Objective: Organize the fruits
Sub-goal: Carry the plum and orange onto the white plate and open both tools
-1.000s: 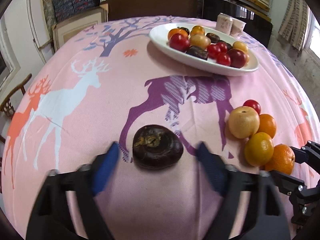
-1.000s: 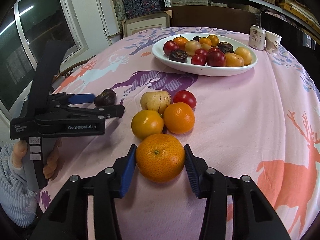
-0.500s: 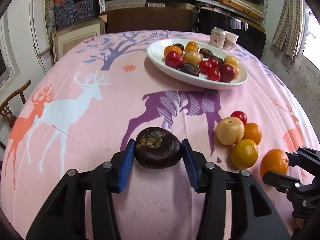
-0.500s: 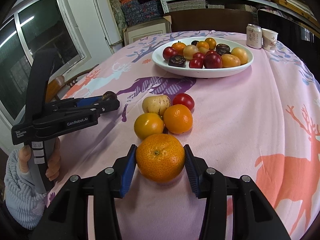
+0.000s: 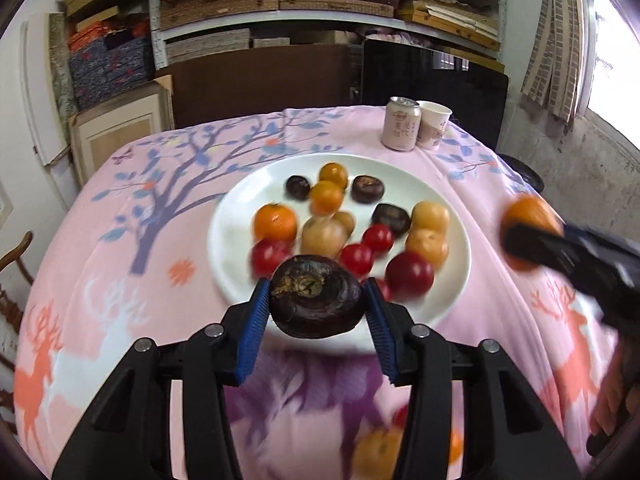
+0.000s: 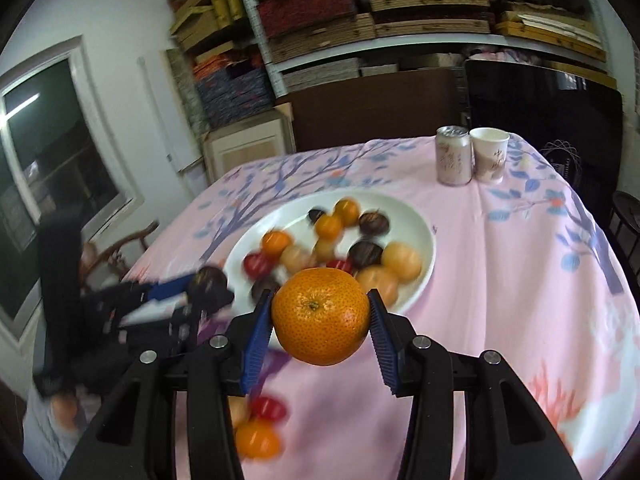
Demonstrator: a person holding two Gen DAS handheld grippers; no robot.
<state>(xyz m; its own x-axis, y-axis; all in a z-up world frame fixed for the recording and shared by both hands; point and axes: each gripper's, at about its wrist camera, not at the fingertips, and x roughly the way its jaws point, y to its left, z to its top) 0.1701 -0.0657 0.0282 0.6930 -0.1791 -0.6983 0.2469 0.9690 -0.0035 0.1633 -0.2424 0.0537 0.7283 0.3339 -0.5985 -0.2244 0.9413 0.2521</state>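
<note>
Both tongs are now carrying their fruit in the air toward the plate, where a second ago the dark fruit and the mandarin were lying on the cloth; the left tongs' jaws have just been closing, and the dark fruit is now pinched between them.

Across the tabletop [image 5: 132, 216] the pink deer-print cloth is filling most of both views, blurred by the motion. On it the white plate [image 5: 240, 216] is sitting in the middle of the left wrist view, already loaded with tomatoes, small oranges, pale yellow fruit and dark ones, which suggests it is serving as the collecting point for everything loose. A drinks can [image 5: 400, 123] and a paper cup [image 5: 435, 124] are standing side by side beyond the plate, toward the upper right, well out of the way.

Low in the frame, the left tongs [image 5: 316, 302] are gripping the dark fruit [image 5: 317, 296] at its widest part, partly closed to its width, holding it just above the plate's near rim, probably to drop it onto a free patch. In the right wrist view, the right tongs [image 6: 320, 316] are clamping the mandarin [image 6: 321, 316] the same way, stem end facing the camera, over the cloth short of the plate. A few loose fruits [image 6: 258, 426] are waiting at the bottom of that view, blurred, so more trips seem needed.
</note>
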